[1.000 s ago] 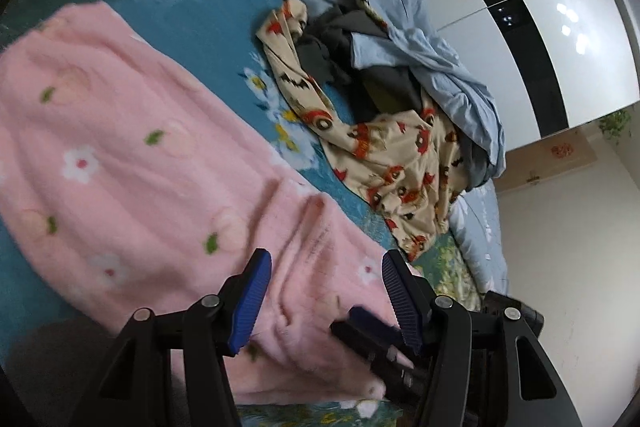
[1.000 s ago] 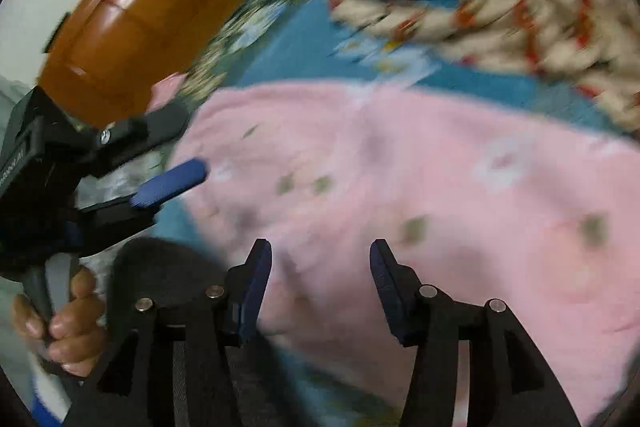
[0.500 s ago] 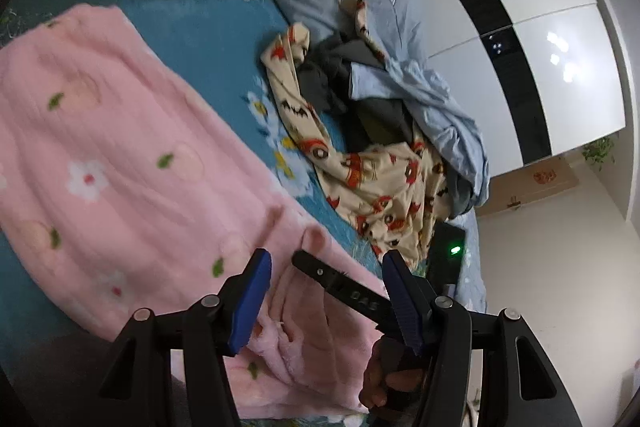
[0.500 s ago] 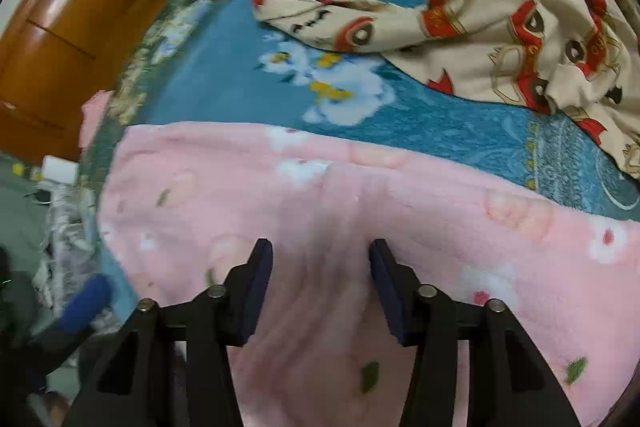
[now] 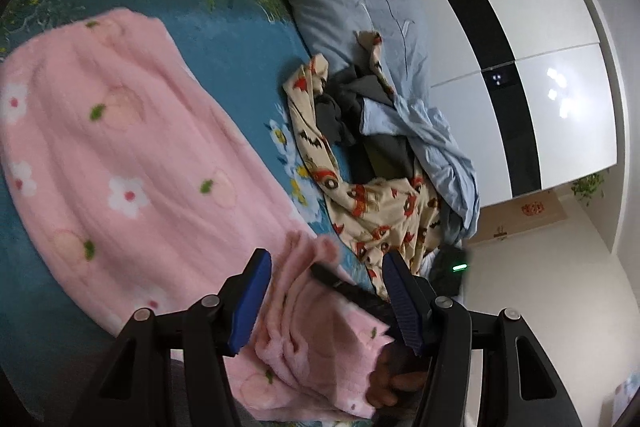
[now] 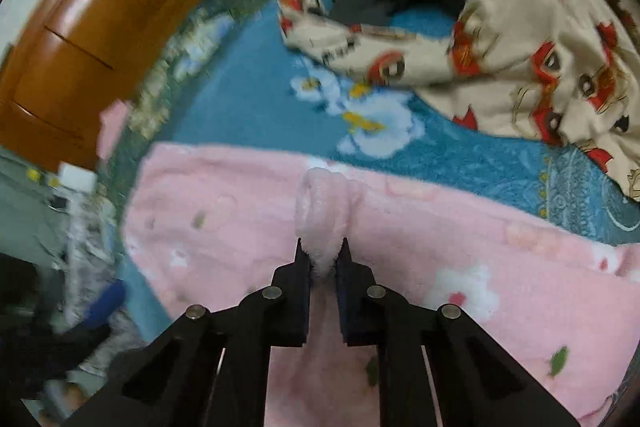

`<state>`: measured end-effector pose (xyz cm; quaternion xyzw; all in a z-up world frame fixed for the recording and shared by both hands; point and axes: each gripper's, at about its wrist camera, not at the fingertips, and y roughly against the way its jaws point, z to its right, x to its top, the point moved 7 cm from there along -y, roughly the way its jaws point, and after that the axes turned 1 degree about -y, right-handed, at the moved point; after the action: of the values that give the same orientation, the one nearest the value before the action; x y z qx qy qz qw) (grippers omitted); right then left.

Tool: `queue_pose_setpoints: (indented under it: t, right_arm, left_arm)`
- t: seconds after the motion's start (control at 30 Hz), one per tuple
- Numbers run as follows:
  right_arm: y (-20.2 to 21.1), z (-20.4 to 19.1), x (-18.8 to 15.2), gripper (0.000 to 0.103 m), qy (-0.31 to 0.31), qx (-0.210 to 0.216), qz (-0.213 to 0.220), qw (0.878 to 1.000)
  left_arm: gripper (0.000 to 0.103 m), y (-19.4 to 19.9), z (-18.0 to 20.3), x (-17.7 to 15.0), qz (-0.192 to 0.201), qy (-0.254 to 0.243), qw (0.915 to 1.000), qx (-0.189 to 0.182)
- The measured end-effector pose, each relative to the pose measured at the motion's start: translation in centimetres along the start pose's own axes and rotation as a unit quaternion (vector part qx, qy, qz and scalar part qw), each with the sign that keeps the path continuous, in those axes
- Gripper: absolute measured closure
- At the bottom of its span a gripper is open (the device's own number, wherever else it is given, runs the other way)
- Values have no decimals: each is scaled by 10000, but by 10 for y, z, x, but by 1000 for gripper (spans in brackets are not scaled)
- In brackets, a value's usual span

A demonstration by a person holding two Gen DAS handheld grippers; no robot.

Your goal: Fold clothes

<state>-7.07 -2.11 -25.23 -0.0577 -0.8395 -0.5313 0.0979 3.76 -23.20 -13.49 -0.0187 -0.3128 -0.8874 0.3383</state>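
Your pink fleece garment lies spread on the blue floral bed cover, beside a cream printed garment. Your right tool is closing, pinching a raised fold of it, while your left tool hangs wide apart over its bunched edge, gripping nothing

R gripper closing, now pinching pink garment.

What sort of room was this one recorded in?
Most likely a bedroom: clothes lie on a bed with a blue flowered cover, a grey pillow against a wooden headboard, and a wardrobe alongside.
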Motion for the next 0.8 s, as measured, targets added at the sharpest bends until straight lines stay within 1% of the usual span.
queue_pose_setpoints:
  t: [0.07, 0.1, 0.17, 0.2, 0.23, 0.27, 0.3, 0.33, 0.37, 0.4, 0.43, 0.53, 0.67, 0.73, 0.77, 0.8]
  right_arm:
    - [-15, 0, -3, 89, 54, -172, -187, 9997]
    - [-17, 2, -4, 88, 25, -151, -203, 9997]
    - [-11, 4, -2, 80, -21, -42, -110, 9999]
    - [-4, 5, 0, 66, -58, -23, -25, 10000]
    - [4, 8, 2, 45, -107, -115, 125, 9998]
    - [13, 12, 4, 40, -161, -258, 308, 9991]
    - [22, 16, 5, 39, -218, -375, 493, 9978]
    - [31, 19, 5, 39, -274, -416, 643, 9967]
    - [37, 20, 3, 39, -322, -419, 706, 9961]
    - [42, 22, 1, 39, -369, -422, 768, 9955]
    - [47, 23, -1, 39, -397, -438, 802, 9950]
    - [49, 27, -13, 39, -335, -576, 694, 9954]
    - [48, 29, -24, 39, -366, -633, 556, 9958]
    - [49, 32, -28, 39, -445, -624, 503, 9958]
    - [51, 33, -29, 39, -478, -603, 507, 9957]
    - [53, 34, -30, 39, -505, -594, 513, 9956]
  left_arm:
    - [41, 13, -7, 11, 151, -20, 9999, 48]
    - [41, 21, -12, 18, 257, -50, 9996, 117]
    - [41, 42, -34, 35, 546, -46, 9975, 446]
    - [39, 51, -49, 42, 698, 7, 9954, 661]
    - [37, 61, -67, 49, 850, 97, 9922, 901]
    - [35, 69, -86, 54, 968, 203, 9884, 1154]
    - [35, 77, -107, 59, 1054, 325, 9838, 1416]
    - [35, 82, -127, 62, 1096, 456, 9798, 1611]
    - [35, 85, -147, 64, 1099, 596, 9767, 1746]
    - [35, 85, -163, 67, 1087, 728, 9754, 1773]
    - [35, 82, -174, 70, 1063, 854, 9759, 1704]
    - [35, 73, -207, 79, 988, 1198, 9767, 1484]
    - [35, 51, -228, 90, 903, 1468, 9786, 1123]
    - [37, 47, -228, 92, 1018, 1542, 9790, 855]
    - [37, 45, -226, 93, 1053, 1550, 9792, 779]
    - [40, 42, -224, 94, 1064, 1556, 9792, 746]
